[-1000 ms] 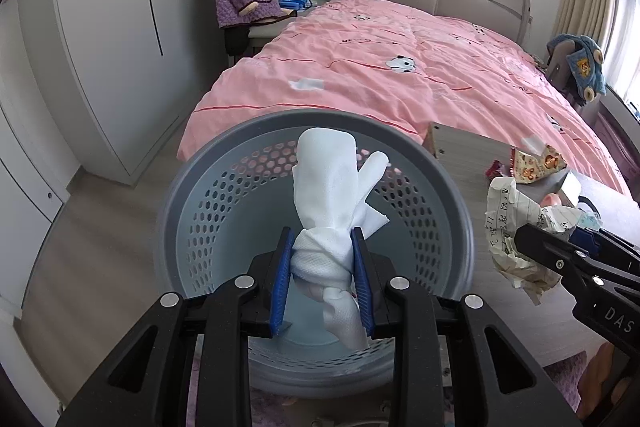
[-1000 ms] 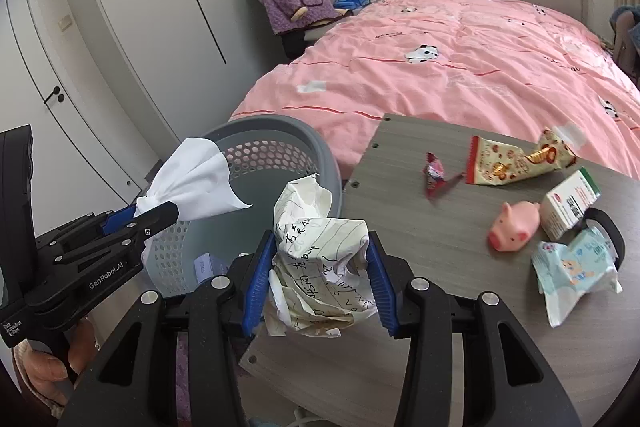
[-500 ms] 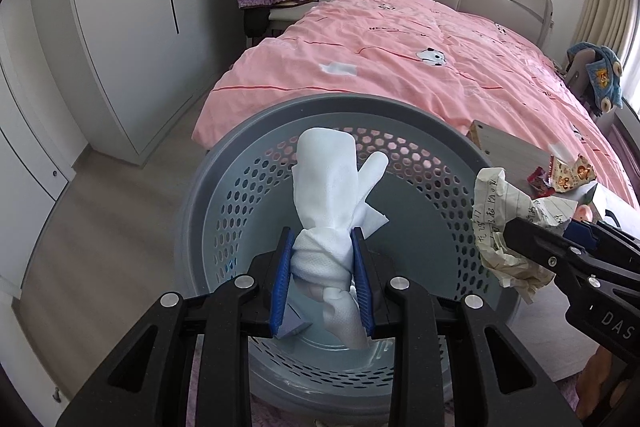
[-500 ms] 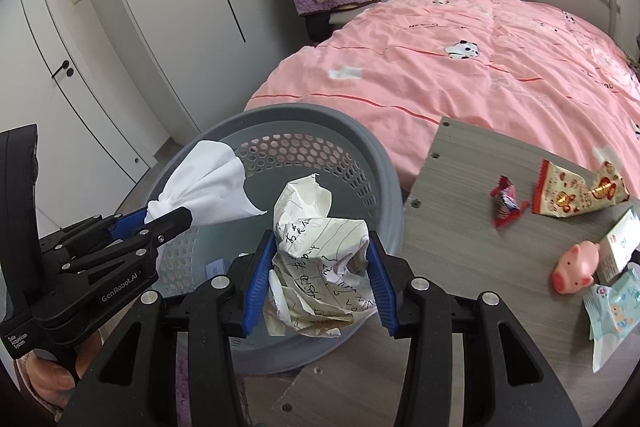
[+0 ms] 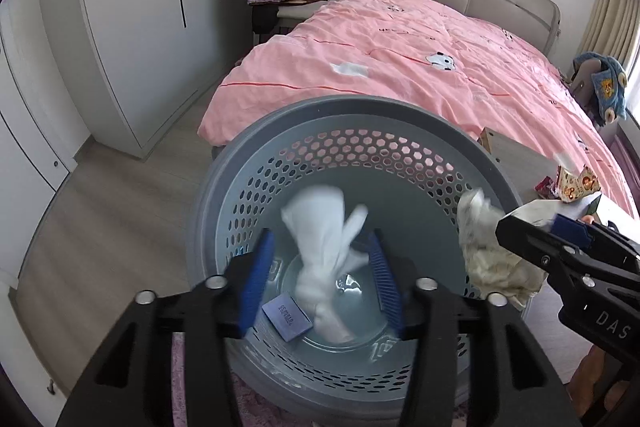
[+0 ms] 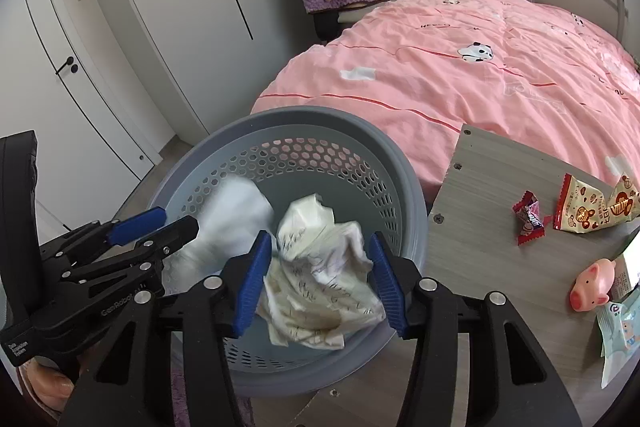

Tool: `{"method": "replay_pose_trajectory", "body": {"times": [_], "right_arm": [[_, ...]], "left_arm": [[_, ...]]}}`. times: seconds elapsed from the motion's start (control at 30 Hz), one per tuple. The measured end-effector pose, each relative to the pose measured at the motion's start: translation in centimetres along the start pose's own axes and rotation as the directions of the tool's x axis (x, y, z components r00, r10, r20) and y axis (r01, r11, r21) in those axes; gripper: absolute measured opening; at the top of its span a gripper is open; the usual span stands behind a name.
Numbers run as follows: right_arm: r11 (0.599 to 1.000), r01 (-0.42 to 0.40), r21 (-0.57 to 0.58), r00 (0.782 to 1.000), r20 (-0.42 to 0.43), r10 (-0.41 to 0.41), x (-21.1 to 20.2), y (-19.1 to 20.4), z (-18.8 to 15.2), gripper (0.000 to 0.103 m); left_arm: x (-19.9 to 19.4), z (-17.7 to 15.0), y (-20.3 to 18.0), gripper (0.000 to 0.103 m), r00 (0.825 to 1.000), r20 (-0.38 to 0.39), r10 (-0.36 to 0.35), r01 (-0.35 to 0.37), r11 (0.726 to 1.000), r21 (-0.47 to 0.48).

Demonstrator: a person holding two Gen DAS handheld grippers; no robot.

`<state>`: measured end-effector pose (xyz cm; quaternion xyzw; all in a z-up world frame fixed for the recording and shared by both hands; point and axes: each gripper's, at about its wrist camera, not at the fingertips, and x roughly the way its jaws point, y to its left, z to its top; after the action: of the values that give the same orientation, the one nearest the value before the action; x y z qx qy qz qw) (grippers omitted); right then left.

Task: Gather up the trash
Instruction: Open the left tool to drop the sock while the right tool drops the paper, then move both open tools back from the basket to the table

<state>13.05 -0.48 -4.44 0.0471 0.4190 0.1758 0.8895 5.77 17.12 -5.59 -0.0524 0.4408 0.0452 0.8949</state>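
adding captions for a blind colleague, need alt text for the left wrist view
The left gripper, jaws spread open, hangs over a grey perforated basket as a blurred white tissue drops between them. At right, the right gripper brings crumpled paper over the rim. A pink bed lies behind.

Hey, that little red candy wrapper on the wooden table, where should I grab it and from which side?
Grip the red candy wrapper across its narrow pinched middle, coming straight down from above. It lies flat on the table with both ends flared, so the waist is likely the only part slim and raised enough for the jaws. Set them crosswise to its length; the snack packet lies close on its right.
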Motion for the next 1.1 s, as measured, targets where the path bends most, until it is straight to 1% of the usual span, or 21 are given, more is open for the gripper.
{"method": "replay_pose_trajectory", "body": {"times": [0.1, 0.17, 0.23, 0.33, 0.4, 0.43, 0.47, 0.6, 0.67, 0.8, 0.87, 1.03, 1.1], "right_arm": [[1.000, 0.001, 0.001, 1.000, 0.004, -0.001, -0.2, 0.1, -0.1, 0.051], [1.000, 0.002, 0.000, 1.000, 0.006, -0.002, -0.4, 0.2, -0.1, 0.052], [1.000, 0.004, 0.000, 1.000, 0.011, -0.004, -0.6, 0.3, -0.2, 0.054], [1.000, 0.005, 0.001, 1.000, 0.014, -0.005, -0.8, 0.3, -0.3, 0.054], [1.000, 0.006, 0.002, 1.000, 0.015, -0.006, -0.9, 0.2, -0.3, 0.054], [1.000, 0.007, 0.004, 1.000, 0.016, -0.007, -0.9, 0.2, -0.3, 0.054], [1.000, 0.006, 0.005, 1.000, 0.016, -0.006, -1.0, 0.2, -0.3, 0.054], [1.000, 0.006, 0.010, 1.000, 0.019, -0.006, -1.3, 0.0, -0.4, 0.054], [1.000, 0.005, 0.013, 1.000, 0.022, -0.006, -1.5, -0.1, -0.5, 0.054], [1.000, 0.005, 0.022, 1.000, 0.022, -0.006, -1.9, -0.5, -0.7, 0.055], [1.000, 0.006, 0.030, 1.000, 0.024, -0.006, -2.0, -0.8, -0.8, 0.056], [0.999, 0.013, 0.049, 0.999, 0.033, -0.015, -2.6, -1.6, -0.9, 0.058], [0.998, 0.018, 0.053, 0.999, 0.046, -0.021, -3.1, -1.8, -0.9, 0.060]], "left_arm": [[-0.3, 0.1, 0.0, 0.051, 1.000, 0.008, 0.018, -0.018, 1.000, 0.008], [-0.6, -0.1, 0.0, 0.054, 1.000, 0.013, 0.021, -0.021, 1.000, 0.009], [-0.9, -0.1, 0.1, 0.055, 1.000, 0.019, 0.024, -0.025, 1.000, 0.008], [-1.3, -0.2, 0.1, 0.055, 0.999, 0.026, 0.029, -0.030, 1.000, 0.009], [-1.5, -0.2, 0.1, 0.058, 0.999, 0.030, 0.037, -0.037, 0.999, 0.009], [-1.5, -0.2, 0.1, 0.062, 0.999, 0.030, 0.040, -0.040, 0.999, 0.007], [-1.6, -0.2, 0.2, 0.063, 0.999, 0.031, 0.042, -0.042, 0.999, 0.004], [-1.8, -0.2, 0.0, 0.063, 0.998, 0.030, 0.049, -0.049, 0.999, 0.008], [-1.9, -0.2, -0.1, 0.066, 0.998, 0.032, 0.050, -0.050, 0.999, 0.009], [-2.3, -0.1, -0.2, 0.068, 0.997, 0.042, 0.062, -0.062, 0.998, 0.009], [-2.3, -0.1, -0.3, 0.070, 0.997, 0.042, 0.070, -0.070, 0.998, 0.005], [-2.3, 0.1, -0.7, 0.070, 0.997, 0.035, 0.071, -0.071, 0.997, 0.007], [-2.4, 0.1, -0.9, 0.070, 0.998, 0.032, 0.061, -0.062, 0.998, 0.008]]}}
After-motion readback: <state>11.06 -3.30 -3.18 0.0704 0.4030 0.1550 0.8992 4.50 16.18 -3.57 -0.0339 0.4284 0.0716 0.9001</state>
